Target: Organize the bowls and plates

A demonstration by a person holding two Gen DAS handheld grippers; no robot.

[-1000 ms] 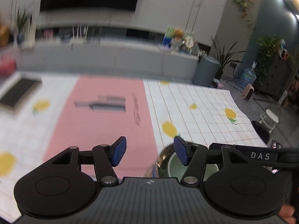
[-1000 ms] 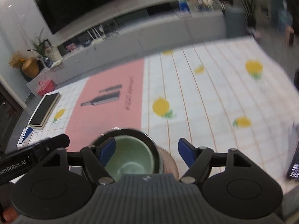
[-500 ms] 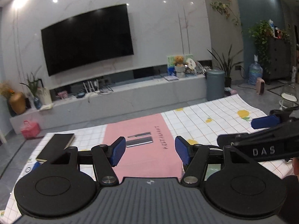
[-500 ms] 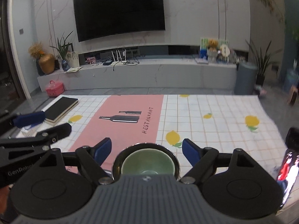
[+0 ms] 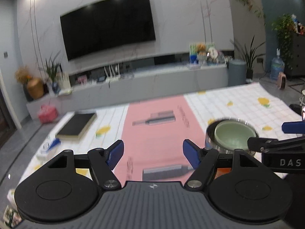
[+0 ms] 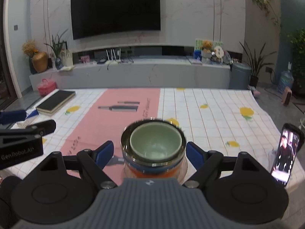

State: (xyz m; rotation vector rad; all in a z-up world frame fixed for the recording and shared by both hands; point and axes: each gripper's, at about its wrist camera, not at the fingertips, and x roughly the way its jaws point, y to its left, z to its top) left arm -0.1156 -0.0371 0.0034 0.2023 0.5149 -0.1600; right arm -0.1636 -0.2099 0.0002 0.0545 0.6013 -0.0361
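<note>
Behind the surface, a big black TV is hung on a pale wall above a long grey shelf. The surface is covered with a cloth with lemons and a pink stripe down the middle.

A stack of bowls is seen near the front edge, on the line where the pink stripe meets the white squares. A green bowl is nested on top, inside a shiny metal bowl, with blue and orange ones below.

The right tongs are held level and pointed at the far wall. They are spread wide, with one blue finger on each side of the stack. No finger is seen touching it.

The left tongs are held to the left of the stack, over the pink stripe. They are spread wide too, and nothing is held between them. They are tipped a little to one side.

A dark book is lying at the far left. A phone is propped up at the near right edge, with its screen lit.
</note>
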